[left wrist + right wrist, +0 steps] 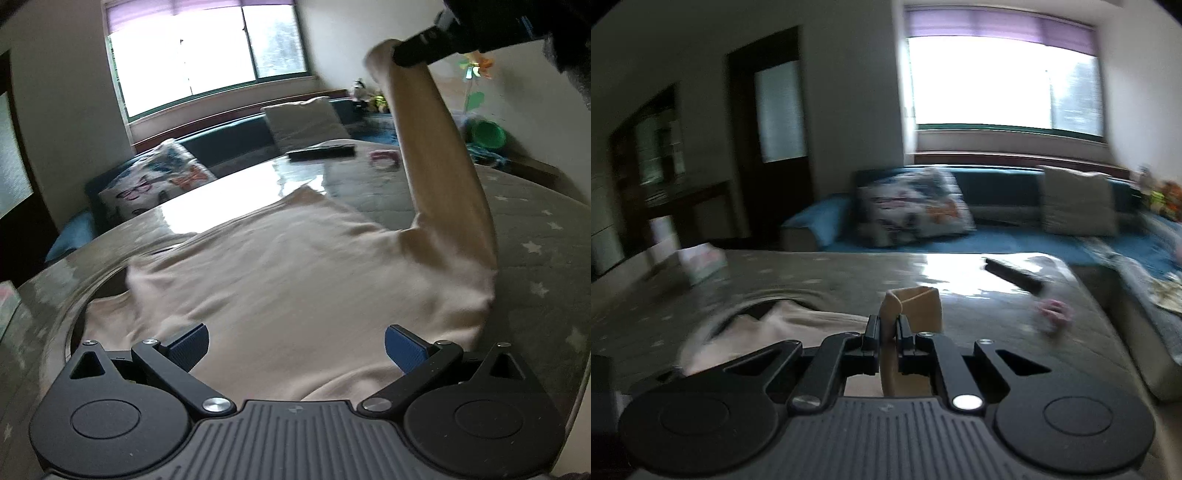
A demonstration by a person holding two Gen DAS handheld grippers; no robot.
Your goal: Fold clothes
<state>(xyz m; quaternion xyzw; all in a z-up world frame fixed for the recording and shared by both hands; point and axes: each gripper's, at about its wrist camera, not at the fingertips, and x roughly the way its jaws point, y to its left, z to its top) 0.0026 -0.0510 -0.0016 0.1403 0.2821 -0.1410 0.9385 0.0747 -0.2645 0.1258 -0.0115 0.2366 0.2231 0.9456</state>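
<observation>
Wide apart, the left gripper (295, 349) hovers with its blue pads (188, 347) spread over a cream shirt (295, 280), holding nothing. Most of the shirt lies spread on the grey starred surface (535, 229), while one sleeve (436, 147) is pulled up off it. That sleeve's cuff (918, 306) is clamped tight in the right gripper (888, 328), raised above the shirt. Farther off on the surface lie a dark flat object (321, 152) and something small and pink (386, 158). Beyond stands a blue sofa (997, 240) with cushions (912, 206).
</observation>
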